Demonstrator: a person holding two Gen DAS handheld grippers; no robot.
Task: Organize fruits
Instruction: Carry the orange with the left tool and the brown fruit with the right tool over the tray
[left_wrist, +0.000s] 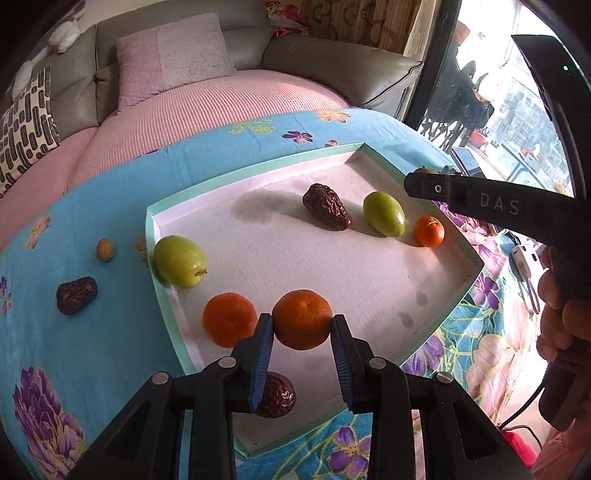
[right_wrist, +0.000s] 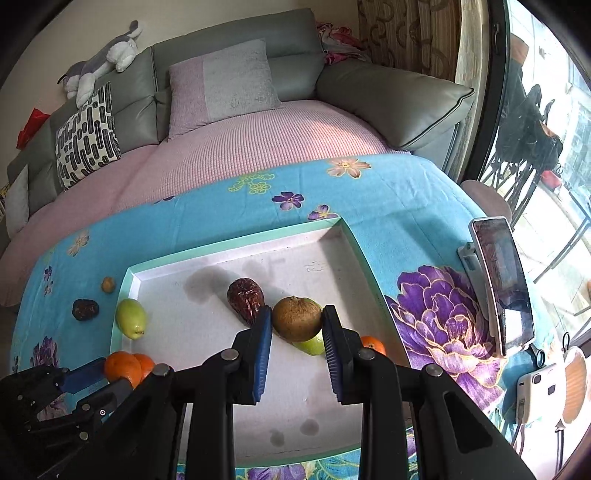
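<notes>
While both fruits are carried above the white tray (left_wrist: 369, 280), the sorting step is judged to be in the middle. An orange mandarin (left_wrist: 302, 319) is clamped between the blue pads of the left hand-held gripper (left_wrist: 302, 323), just beside a second mandarin (left_wrist: 229, 319) that lies near the tray's left wall. A brown, rough-skinned round fruit (right_wrist: 297, 319) is clamped in the right hand-held gripper (right_wrist: 297, 321), over a green fruit (right_wrist: 312, 345) and next to a dark red date (right_wrist: 245, 299). On the tray, groups of one date, one green fruit and one small mandarin (left_wrist: 428, 231) seem to be formed. Outside the tray, on the flowered cloth (left_wrist: 92, 350), a date (left_wrist: 77, 295) and a small brown fruit (left_wrist: 105, 250) are still left. For the next move, each held fruit probably must be lowered gently beside its group and released only when it rests, because round fruits roll easily.
</notes>
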